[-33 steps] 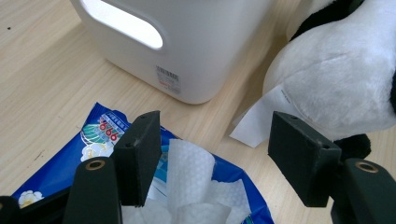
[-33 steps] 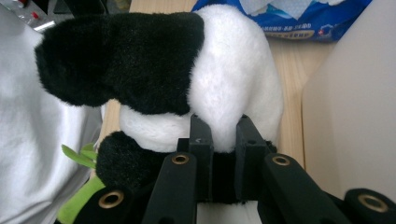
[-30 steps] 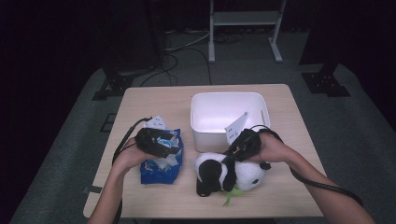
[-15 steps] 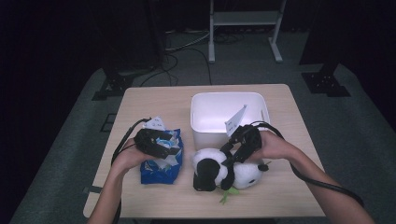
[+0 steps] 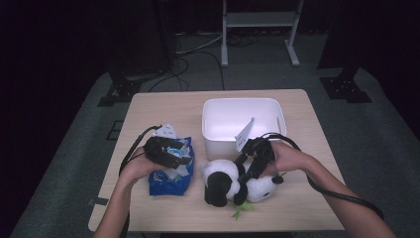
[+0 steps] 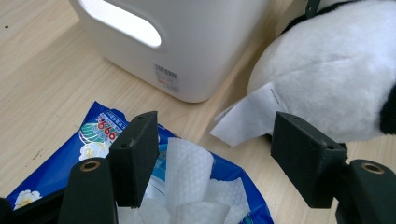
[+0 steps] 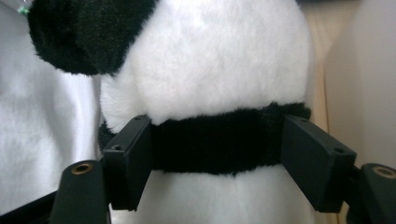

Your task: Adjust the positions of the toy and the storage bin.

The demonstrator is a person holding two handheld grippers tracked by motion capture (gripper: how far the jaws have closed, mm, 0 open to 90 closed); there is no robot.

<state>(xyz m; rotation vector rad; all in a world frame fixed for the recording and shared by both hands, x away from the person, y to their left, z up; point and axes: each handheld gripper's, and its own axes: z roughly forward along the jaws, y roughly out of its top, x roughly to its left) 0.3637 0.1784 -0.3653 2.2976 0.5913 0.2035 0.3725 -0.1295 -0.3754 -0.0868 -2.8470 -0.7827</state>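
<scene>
The plush panda (image 5: 237, 183) lies on the worktop (image 5: 163, 106) just in front of the white bin (image 5: 241, 124), its black band between the jaws of the right claw (image 7: 217, 154). Those jaws have just been opening and now flank the band without pinching, probably releasing it. The left claw (image 6: 215, 158) hovers half open over the blue wipes pack (image 5: 171, 171), one white sheet (image 6: 187, 172) standing ungripped between its jaws.

High view overlooks table (image 5: 148, 114); gripper views close, sharing panda (image 6: 336, 70).
</scene>
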